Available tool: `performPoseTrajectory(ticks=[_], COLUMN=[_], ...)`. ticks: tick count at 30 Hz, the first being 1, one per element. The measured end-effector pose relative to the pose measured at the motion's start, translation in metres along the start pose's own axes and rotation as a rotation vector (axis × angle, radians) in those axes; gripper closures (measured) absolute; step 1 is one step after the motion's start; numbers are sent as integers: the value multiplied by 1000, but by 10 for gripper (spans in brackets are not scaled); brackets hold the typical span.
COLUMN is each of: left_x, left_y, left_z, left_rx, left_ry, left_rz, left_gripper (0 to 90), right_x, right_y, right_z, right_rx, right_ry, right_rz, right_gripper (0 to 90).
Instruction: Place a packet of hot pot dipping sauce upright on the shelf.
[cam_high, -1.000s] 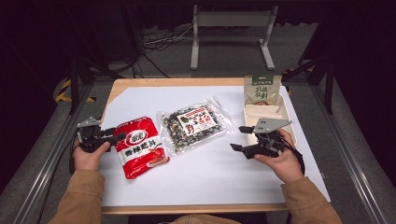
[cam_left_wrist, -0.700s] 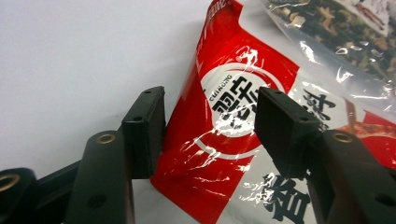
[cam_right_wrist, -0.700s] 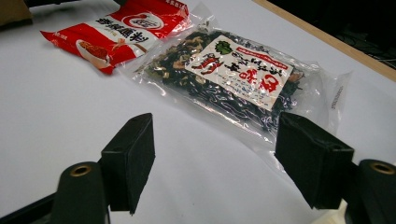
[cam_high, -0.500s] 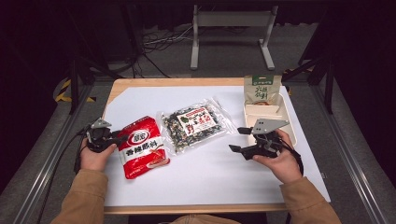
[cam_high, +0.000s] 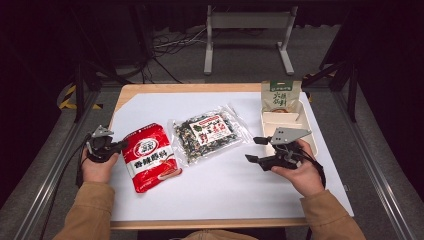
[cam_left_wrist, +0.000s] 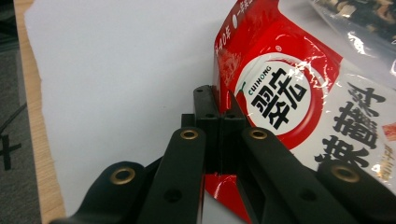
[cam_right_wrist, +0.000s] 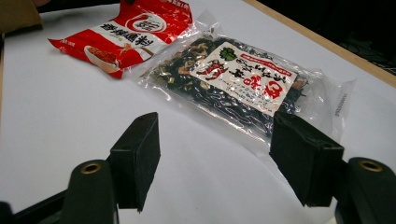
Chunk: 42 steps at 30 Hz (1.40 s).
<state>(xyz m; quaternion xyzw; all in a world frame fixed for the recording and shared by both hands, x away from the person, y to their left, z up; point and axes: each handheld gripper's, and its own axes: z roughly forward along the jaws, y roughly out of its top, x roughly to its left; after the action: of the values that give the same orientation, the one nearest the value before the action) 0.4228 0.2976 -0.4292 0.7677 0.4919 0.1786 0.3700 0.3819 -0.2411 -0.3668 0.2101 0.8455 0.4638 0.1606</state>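
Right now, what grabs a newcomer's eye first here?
The bright red snack bag at the left of the white table sheet, its edge pinched by the left gripper, whose jaws have just been closing. Beside it lies a clear bag of dark dried mix, with the right gripper open in front of it, and a green pouch in the tray.

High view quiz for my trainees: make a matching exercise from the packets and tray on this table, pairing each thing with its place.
Things:
1. glossy red snack packet
2. clear plastic bag of dark dried greens
3. green and white stand-up pouch
4. cream plastic divided tray

Places:
A. upright at the tray's far end
B. table's middle
C. pinched at its edge by the left gripper
D. just beyond the right gripper

Pairs: 1-C, 2-B, 3-A, 4-D
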Motion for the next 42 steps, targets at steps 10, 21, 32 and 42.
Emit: performPoseTrajectory(ticks=[10, 21, 32, 42], left_x=[-8, -28, -36, -51], left_y=[10, 20, 27, 32], left_z=[-34, -74, -91, -108], left_rx=[-89, -165, -148, -177], left_ry=[-19, -96, -138, -186], left_rz=[23, 71, 38, 125], left_gripper=[900, 900, 895, 900], right_x=[-1, -1, 0, -1], right_y=[0, 0, -2, -2], right_z=[-1, -3, -1, -2], right_rx=[-19, -27, -9, -12], right_ry=[7, 25, 31, 31], right_rz=[-9, 26, 31, 33], right_gripper=[365, 384, 384, 392])
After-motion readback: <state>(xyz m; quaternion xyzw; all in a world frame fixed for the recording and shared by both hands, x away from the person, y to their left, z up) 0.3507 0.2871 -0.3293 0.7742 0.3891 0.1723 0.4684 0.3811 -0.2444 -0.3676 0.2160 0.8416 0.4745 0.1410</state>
